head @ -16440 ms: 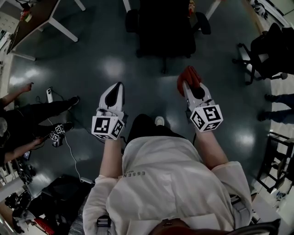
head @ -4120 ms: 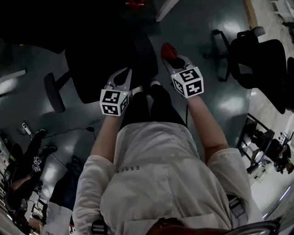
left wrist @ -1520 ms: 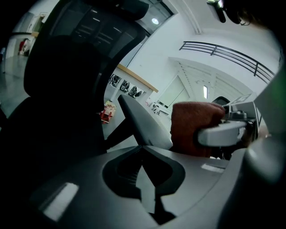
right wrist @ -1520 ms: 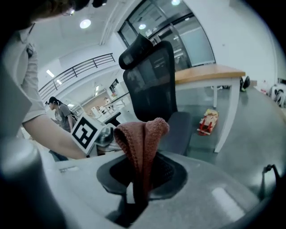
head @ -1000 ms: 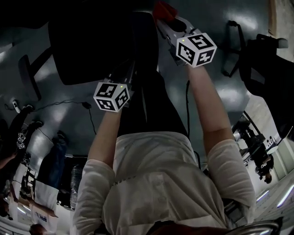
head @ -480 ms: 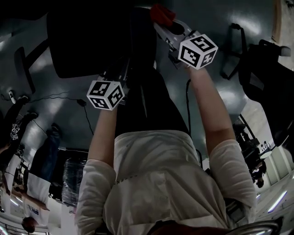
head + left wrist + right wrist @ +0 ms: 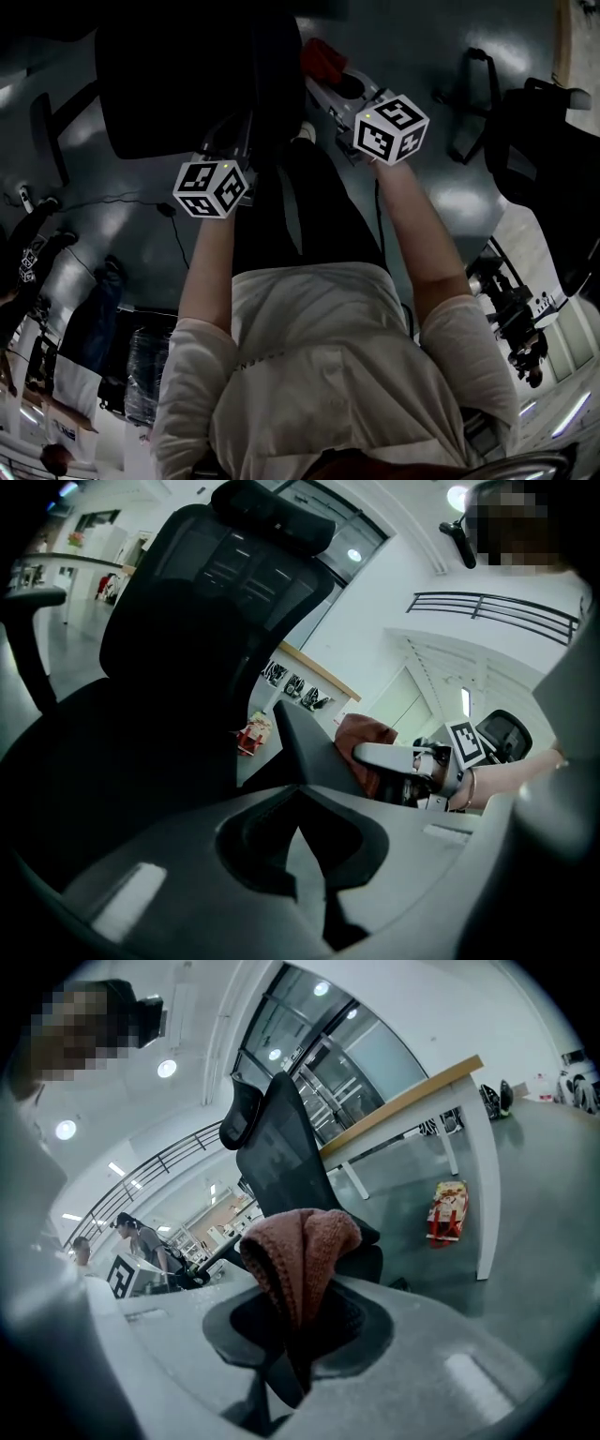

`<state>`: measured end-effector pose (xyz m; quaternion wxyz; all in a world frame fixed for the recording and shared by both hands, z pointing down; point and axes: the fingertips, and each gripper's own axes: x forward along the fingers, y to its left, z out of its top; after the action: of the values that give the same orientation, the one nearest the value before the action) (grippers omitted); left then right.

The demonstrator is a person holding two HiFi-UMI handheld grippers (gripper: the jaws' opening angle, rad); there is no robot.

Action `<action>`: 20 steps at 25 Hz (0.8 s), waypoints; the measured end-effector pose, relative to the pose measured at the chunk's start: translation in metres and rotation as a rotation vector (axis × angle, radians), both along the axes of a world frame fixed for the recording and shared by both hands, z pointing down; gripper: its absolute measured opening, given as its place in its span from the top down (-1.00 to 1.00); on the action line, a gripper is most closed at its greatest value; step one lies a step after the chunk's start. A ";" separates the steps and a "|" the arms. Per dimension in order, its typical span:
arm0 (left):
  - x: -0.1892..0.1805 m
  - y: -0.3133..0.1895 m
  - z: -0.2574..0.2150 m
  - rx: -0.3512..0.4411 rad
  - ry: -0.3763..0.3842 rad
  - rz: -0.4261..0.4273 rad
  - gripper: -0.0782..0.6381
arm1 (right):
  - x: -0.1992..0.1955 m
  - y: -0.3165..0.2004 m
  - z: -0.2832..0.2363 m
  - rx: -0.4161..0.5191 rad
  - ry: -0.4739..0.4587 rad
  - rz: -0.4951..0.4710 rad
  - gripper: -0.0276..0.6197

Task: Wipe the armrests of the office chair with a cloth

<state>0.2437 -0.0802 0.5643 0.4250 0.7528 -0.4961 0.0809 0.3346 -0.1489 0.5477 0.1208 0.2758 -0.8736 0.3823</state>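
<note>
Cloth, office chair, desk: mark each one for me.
cloth (image 7: 317, 1241), right gripper view, on its bunched upper fold.
office chair (image 7: 208, 600), left gripper view, on the mesh backrest.
desk (image 7: 412, 1100), right gripper view, on the wooden top's edge.

Dark glossy floor (image 7: 422, 28) bears the office chair (image 7: 178, 84).

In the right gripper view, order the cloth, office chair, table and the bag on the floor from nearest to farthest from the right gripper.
1. Cloth: clamped in the right gripper, centre.
2. Office chair: behind the cloth, centre-left.
3. Table and bag: to the right, across the floor. The bag sits by the table leg, so these two are too close to call.
</note>
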 end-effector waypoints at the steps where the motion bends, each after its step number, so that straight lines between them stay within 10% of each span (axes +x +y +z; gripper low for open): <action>1: 0.000 0.000 0.000 0.003 -0.001 0.004 0.78 | 0.000 0.006 0.000 0.002 0.008 -0.006 0.76; 9: -0.002 -0.002 0.008 -0.015 -0.034 0.061 0.77 | 0.003 0.048 0.002 -0.011 0.015 0.095 0.76; 20: 0.008 0.014 0.003 -0.071 0.040 0.226 0.78 | 0.008 0.120 0.002 -0.054 -0.011 0.507 0.77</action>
<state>0.2521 -0.0658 0.5669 0.4493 0.7898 -0.3964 0.1308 0.3423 -0.0287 0.5499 0.0236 0.4805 -0.7667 0.4253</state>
